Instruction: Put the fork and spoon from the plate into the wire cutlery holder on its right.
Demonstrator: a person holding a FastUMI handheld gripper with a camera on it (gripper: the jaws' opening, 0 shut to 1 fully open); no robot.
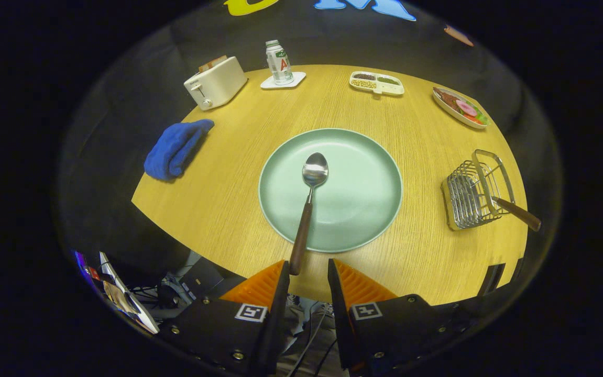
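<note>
The fingers [308, 267] stand parted and empty at the near edge of the wooden surface [238, 157]. Just ahead, a spoon [309, 201] lies on the green plate [364, 204], its handle overhanging the rim toward them. Beyond to the right, the wire cutlery holder [469, 196] holds a brown-handled utensil [516, 212], bare wood between.

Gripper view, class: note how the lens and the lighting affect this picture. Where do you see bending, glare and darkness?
Gripper view: fisheye bends the table edge into a curve; soft glare sits on the plate and the spoon bowl; the surroundings beyond the table fall dark; focus is sharp on the wire cutlery holder; the hand-held gripper is open, its fingers near the spoon's handle end.
</note>
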